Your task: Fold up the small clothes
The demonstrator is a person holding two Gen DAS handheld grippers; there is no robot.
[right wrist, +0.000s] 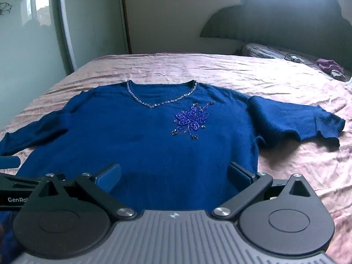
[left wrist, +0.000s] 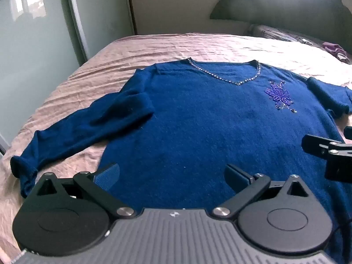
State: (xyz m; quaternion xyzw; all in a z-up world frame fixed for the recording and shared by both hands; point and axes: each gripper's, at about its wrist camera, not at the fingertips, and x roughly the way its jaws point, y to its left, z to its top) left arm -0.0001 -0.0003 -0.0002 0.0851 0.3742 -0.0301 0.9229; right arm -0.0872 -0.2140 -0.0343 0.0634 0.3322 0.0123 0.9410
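Spread flat and face up on a wrinkled pink bedsheet (right wrist: 220, 70): a deep blue knitted V-neck sweater (left wrist: 198, 121), with a line of small silver stones along the neckline (right wrist: 158, 102) and a purple beaded flower (right wrist: 191, 118) on the chest. Near the lower hem, side by side, the left gripper (left wrist: 171, 173) and the right gripper (right wrist: 175, 175), both with jaws wide apart and nothing between them. Lying out to the side and slightly bunched, the long left sleeve (left wrist: 77, 129); shorter looking and partly turned over itself, the right sleeve (right wrist: 292, 121). Several risks from here, as a judgement only. With soft, thick knit, easy to pinch only the top layer at the hem, so that the back layer stays behind and the fold comes out crooked. Also possible to catch the pink sheet together with the wool, because of the many wrinkles under the hem. With uneven lifting of the two sides, likely a skewed fold. Beads perhaps snagging on a pad if dragged across.
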